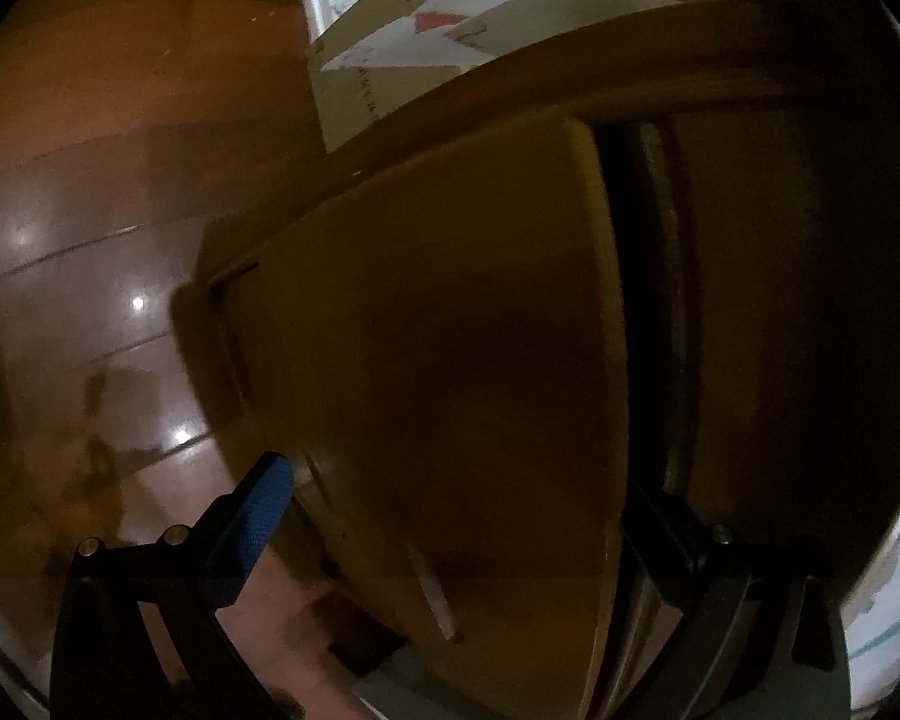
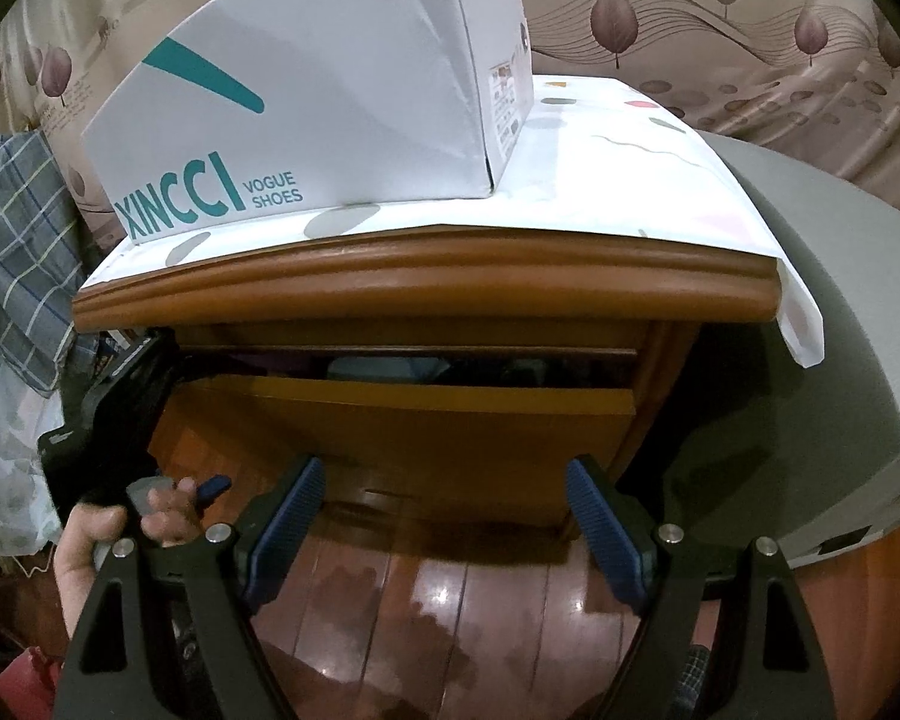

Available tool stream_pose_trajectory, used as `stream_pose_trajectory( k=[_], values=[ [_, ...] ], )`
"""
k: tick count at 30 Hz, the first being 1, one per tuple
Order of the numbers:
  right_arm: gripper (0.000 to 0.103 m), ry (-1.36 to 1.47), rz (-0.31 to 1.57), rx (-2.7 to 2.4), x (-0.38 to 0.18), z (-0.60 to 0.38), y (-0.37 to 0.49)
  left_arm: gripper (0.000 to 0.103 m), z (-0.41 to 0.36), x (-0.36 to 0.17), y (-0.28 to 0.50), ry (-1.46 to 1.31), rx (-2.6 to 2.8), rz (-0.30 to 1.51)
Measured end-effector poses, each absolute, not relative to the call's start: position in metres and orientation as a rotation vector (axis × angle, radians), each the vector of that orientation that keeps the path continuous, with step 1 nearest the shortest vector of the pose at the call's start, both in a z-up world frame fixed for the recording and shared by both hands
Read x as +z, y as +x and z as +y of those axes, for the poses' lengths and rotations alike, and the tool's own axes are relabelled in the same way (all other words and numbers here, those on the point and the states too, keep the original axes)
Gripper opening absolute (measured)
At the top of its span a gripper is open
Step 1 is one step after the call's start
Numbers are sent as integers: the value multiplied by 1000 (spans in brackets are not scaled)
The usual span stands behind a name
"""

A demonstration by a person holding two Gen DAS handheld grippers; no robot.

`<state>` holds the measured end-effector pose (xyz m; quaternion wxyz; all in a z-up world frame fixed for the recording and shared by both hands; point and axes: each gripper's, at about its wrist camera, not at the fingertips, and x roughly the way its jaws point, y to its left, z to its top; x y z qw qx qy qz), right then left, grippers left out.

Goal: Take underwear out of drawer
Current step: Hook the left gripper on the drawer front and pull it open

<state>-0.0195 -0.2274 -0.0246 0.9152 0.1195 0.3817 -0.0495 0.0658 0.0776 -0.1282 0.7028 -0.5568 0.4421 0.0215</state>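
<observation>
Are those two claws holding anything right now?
No. The left gripper straddles the drawer front without pinching; the right gripper hangs open, empty.

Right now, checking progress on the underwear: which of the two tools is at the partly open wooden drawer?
The left tool, open, straddling the orange-brown wooden drawer front; the right tool, also open, hangs back over the floor, empty.

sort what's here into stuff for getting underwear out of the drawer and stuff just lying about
For the job:
- drawer, pulled partly out, dim cloth showing inside
- left gripper, jaws wide astride the drawer's front panel
- right gripper, jaws open, empty

Just lying about:
- shoe box on the cabinet top
- spotted cloth under it
- plaid fabric
</observation>
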Motion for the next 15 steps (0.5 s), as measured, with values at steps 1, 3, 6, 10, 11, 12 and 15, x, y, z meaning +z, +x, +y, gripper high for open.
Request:
stream_pose_trajectory(
  k=[1,3,6,10,11,12,15],
  values=[
    [85,246,785,-101,-25,-227,-20,103,77,-128,67,-1239,55,986],
    [85,245,784,-103,-25,-227,-19,103,78,-129,69,-1236,79,987],
    [85,250,785,-102,-25,-227,-19,103,76,-129,66,-1238,92,980],
    [85,243,784,-107,-25,-226,-19,103,74,-122,66,-1185,84,975],
    [85,240,784,-111,-25,-225,-19,103,75,-122,67,-1163,78,983],
    [85,239,785,-114,-25,-225,-20,103,75,-121,68,-1148,71,990],
    [85,237,781,-123,-24,-226,-20,103,76,-124,66,-1154,53,1014]
  ],
)
